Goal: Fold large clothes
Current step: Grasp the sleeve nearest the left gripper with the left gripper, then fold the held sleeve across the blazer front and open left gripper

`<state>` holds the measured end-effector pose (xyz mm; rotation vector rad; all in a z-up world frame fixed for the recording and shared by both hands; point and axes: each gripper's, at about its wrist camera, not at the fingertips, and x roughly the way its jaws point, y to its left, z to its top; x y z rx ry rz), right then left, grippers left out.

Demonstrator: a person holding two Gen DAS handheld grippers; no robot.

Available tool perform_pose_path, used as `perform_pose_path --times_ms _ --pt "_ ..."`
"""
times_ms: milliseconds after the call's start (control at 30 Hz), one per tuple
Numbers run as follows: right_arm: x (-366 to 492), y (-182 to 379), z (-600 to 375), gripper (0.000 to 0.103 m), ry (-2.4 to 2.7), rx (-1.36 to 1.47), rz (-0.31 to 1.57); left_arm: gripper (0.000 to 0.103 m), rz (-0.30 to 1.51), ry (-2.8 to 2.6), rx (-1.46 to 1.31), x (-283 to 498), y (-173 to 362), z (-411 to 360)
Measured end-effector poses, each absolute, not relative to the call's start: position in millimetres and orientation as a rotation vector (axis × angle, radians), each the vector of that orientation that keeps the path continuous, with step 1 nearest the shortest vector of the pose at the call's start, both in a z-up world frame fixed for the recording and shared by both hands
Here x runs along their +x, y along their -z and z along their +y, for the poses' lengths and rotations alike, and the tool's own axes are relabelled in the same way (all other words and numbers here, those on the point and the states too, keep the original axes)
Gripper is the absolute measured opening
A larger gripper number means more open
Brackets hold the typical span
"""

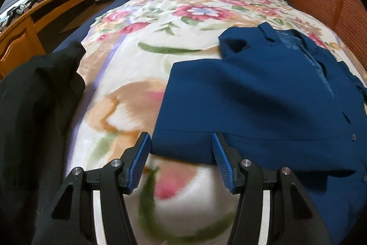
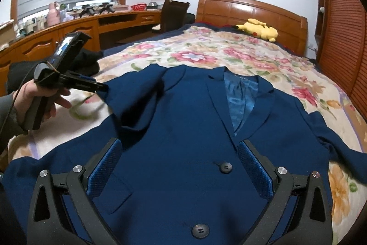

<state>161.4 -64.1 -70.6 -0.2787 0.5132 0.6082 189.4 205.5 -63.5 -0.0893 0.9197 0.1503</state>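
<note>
At the far left of the floral bed blanket [image 1: 146,22] lies a crumpled black garment [image 1: 39,93], apart from the task's piece. Just to its right in the right wrist view, a person's left hand [image 2: 39,95] grips the black handle of the left gripper [image 1: 181,141], whose blue-padded fingers [image 1: 140,153] stand moderately apart with nothing pressed between them; they hover at the near left edge of the dark blue suit jacket [image 2: 179,130], one fingertip over the blanket and the other over the cloth. The jacket lies face up and spread on the blanket, lapels open on a shiny blue lining, its left sleeve folded in across the chest, two dark round buttons [image 2: 225,168] down the front. The right gripper [image 2: 179,148] hangs above the jacket's front, its blue-padded fingers [image 2: 105,167] spread wide and empty, either side of the upper button. Farther back, towards the right, a yellow plush toy [image 2: 258,29] rests by the wooden headboard [image 2: 250,8].
</note>
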Motion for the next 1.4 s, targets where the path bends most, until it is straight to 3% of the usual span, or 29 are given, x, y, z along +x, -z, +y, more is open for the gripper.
perform_pose_path --times_ms 433,533,567,600,667,1033,1400 --pt "162 71 -62 0.102 -0.609 -0.282 0.519 0.055 0.966 -0.175 -0.088 204 83 214" --pt "162 72 -63 0.102 -0.608 -0.28 0.52 0.036 0.968 -0.136 -0.041 205 80 207" --pt "162 72 -63 0.102 -0.608 -0.28 0.519 0.018 0.97 -0.13 -0.036 204 78 205" --pt "162 72 -63 0.102 -0.609 -0.28 0.52 0.009 0.973 -0.127 -0.036 203 75 204" --pt "163 71 -63 0.102 -0.613 -0.277 0.517 0.005 0.948 -0.159 -0.018 198 63 198" --pt "172 65 -86 0.102 -0.6 -0.245 0.522 0.004 0.662 0.031 0.042 152 -47 94" --pt "172 60 -130 0.101 -0.53 -0.207 0.536 0.004 0.595 0.253 0.108 123 -86 -13"
